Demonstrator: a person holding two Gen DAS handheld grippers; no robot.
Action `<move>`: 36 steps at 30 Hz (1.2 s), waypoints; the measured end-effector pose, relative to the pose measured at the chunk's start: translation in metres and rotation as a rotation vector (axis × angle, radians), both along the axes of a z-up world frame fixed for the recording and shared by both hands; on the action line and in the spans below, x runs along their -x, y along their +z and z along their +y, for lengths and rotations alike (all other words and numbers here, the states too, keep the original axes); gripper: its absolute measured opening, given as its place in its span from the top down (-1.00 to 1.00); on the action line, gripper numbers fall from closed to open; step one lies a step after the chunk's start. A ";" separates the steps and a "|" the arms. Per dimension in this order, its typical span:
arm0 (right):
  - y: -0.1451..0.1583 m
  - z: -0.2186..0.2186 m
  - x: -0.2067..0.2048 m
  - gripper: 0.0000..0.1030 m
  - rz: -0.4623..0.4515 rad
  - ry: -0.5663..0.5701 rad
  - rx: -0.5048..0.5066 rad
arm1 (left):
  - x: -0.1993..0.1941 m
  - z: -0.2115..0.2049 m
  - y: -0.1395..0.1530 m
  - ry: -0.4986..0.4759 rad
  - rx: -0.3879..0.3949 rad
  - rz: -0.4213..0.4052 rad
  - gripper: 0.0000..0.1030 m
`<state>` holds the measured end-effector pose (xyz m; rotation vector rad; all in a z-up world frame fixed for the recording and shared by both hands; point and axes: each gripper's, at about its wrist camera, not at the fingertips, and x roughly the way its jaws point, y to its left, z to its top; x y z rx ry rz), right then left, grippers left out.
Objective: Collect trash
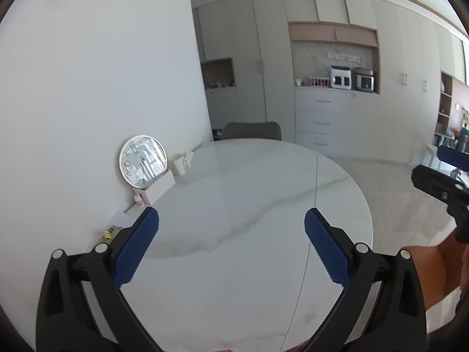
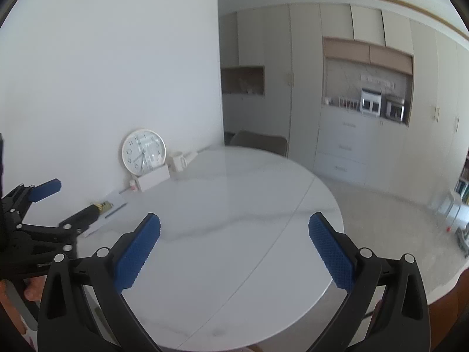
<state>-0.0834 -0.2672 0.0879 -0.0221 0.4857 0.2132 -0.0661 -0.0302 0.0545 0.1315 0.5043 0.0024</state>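
My left gripper is open and empty above the white marble table. My right gripper is open and empty above the same table. A small yellow-and-dark wrapper-like scrap lies at the table's left edge by the wall, just left of my left gripper's left finger; it also shows in the right wrist view. White paper lies by it. The left gripper shows in the right wrist view, and the right gripper shows at the left wrist view's right edge.
A round wall clock leans on a white box against the wall, with a small bottle and white mugs beside it. A chair stands behind the table. Cabinets line the far wall.
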 end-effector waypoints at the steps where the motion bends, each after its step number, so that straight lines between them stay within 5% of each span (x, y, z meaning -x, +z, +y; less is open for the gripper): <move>1: 0.005 0.003 0.000 -0.96 -0.015 0.004 0.006 | 0.000 0.000 0.002 0.004 0.005 -0.003 -0.85; 36: -0.003 0.002 -0.004 -0.96 -0.012 -0.002 0.017 | -0.008 -0.010 -0.008 -0.003 0.045 0.032 -0.85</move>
